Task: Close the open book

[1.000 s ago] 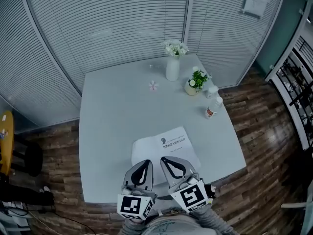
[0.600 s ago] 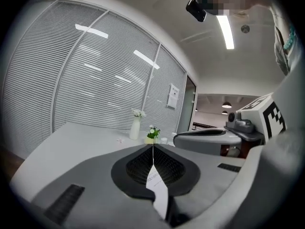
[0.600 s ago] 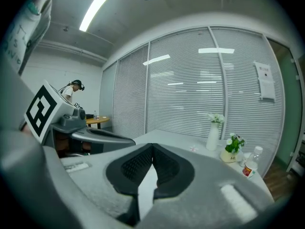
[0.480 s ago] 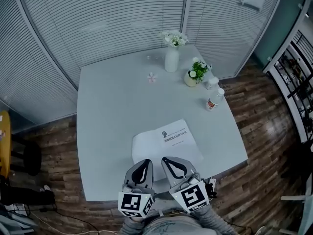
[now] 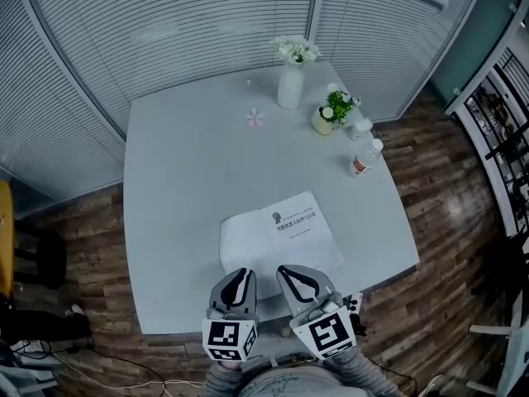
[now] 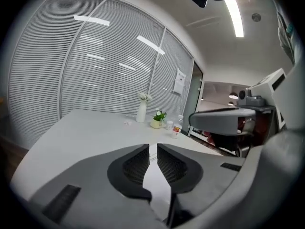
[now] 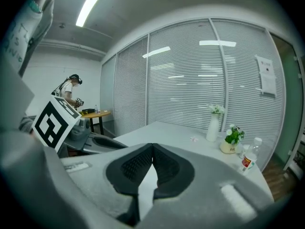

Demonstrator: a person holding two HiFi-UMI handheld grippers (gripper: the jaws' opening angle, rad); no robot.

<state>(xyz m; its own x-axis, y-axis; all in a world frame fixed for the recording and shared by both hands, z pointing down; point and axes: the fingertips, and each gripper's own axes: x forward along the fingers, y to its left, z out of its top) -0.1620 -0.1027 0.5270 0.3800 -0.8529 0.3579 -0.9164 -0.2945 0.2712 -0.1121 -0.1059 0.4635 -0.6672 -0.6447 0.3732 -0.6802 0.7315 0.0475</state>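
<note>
An open book [image 5: 277, 236] with white pages lies flat on the pale table [image 5: 182, 188] near its front edge, print showing on its right page. Both grippers hover side by side just short of the book's near edge. My left gripper [image 5: 239, 276] points at the book's left page. Its jaws are opening, and in the left gripper view a narrow gap parts them [image 6: 152, 147] with only the page [image 6: 156, 187] showing beyond. My right gripper [image 5: 295, 273] has its tips together [image 7: 152, 146] and holds nothing.
A white vase with flowers [image 5: 290, 89], a small potted plant [image 5: 328, 118], a jar [image 5: 360, 128] and a bottle [image 5: 361, 162] stand at the table's far right. A small pink thing [image 5: 254, 118] lies near the vase. Blinds enclose the far side; wooden floor surrounds the table. A person [image 7: 70, 92] stands far off.
Both grippers have sunk a little towards the table's front edge, the left more. The book lies as before.
</note>
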